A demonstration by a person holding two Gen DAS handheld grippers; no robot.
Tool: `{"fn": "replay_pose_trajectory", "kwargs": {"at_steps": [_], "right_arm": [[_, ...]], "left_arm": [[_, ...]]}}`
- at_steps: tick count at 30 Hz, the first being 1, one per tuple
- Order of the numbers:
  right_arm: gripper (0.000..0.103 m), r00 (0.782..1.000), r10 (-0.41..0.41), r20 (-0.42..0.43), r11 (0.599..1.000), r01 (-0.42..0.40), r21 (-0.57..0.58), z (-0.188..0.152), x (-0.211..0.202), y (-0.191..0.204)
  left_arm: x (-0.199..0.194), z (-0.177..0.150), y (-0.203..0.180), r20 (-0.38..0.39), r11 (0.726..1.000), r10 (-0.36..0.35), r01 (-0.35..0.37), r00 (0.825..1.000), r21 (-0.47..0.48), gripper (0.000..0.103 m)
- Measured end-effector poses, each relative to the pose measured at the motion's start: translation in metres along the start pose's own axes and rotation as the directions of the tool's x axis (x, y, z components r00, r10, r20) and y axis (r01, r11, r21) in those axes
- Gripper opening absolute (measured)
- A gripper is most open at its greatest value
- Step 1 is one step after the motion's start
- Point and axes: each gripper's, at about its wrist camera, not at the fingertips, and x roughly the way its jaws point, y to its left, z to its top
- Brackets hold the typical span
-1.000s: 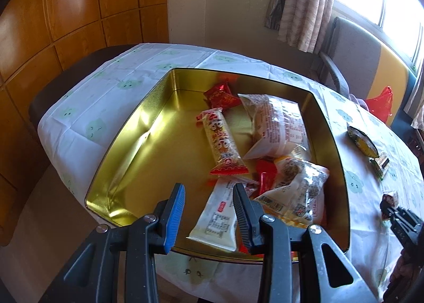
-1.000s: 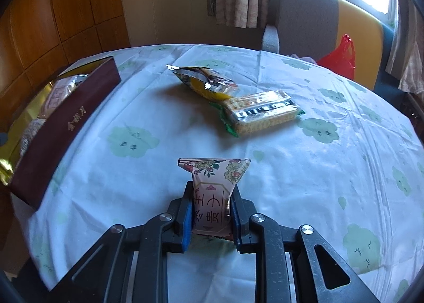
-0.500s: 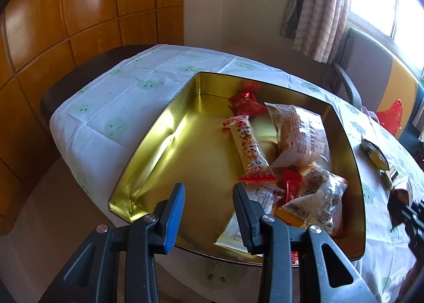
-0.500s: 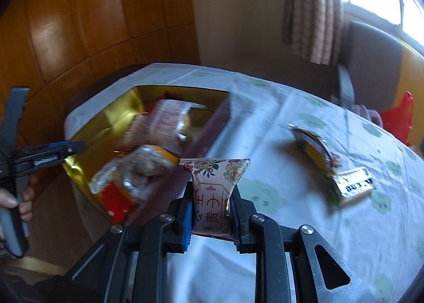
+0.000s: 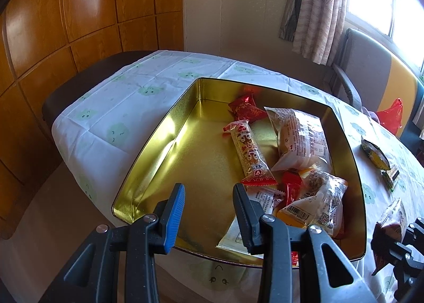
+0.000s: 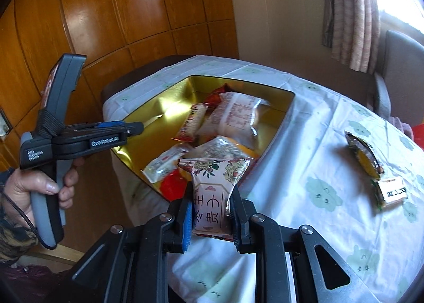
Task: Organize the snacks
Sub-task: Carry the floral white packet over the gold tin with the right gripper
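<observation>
A gold tin [image 5: 164, 144] sits on the table with several wrapped snacks piled in its right half; it also shows in the right wrist view [image 6: 148, 117]. My left gripper [image 5: 208, 210] is open and empty, hovering over the tin's near edge; it appears at the left of the right wrist view [image 6: 132, 127]. My right gripper [image 6: 210, 213] is shut on a floral snack packet [image 6: 214, 191], held just above the tin's near right corner. That packet shows at the right edge of the left wrist view [image 5: 392, 221].
A yellow-and-black snack bag [image 6: 364, 152] and a silver-wrapped biscuit pack [image 6: 392, 193] lie on the white tablecloth [image 6: 318, 144] right of the tin. A chair with a red bag [image 5: 389, 115] stands beyond the table. Wooden wall panels are to the left.
My right gripper has swung left with the floral packet, from the middle of the table to the tin's near corner. My left gripper has drawn back and left from the tin, staying open.
</observation>
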Motion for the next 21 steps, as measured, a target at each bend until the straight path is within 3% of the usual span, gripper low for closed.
{"fn": "replay_pose_trajectory", "kwargs": {"at_steps": [13,15,17,21], "right_arm": [[0.024,0.995,0.083,-0.061,0.995,-0.086,-0.044,0.028,0.041,0.024],[0.029,0.993,0.092,-0.081,0.994,-0.096,-0.045,0.030,0.051,0.024],[0.041,0.991,0.076,-0.106,0.996,-0.080,-0.035,0.030,0.061,0.022],[0.041,0.991,0.069,-0.113,0.996,-0.074,-0.039,0.027,0.070,0.022]], "left_arm": [[0.000,0.004,0.013,0.015,0.999,0.022,-0.022,1.000,-0.038,0.038],[0.001,0.005,0.015,0.011,0.999,0.026,-0.025,1.000,-0.045,0.038],[0.002,0.005,0.017,0.008,0.998,0.029,-0.028,1.000,-0.051,0.038],[0.005,0.004,0.017,0.001,0.999,0.027,-0.027,1.000,-0.046,0.038]]}}
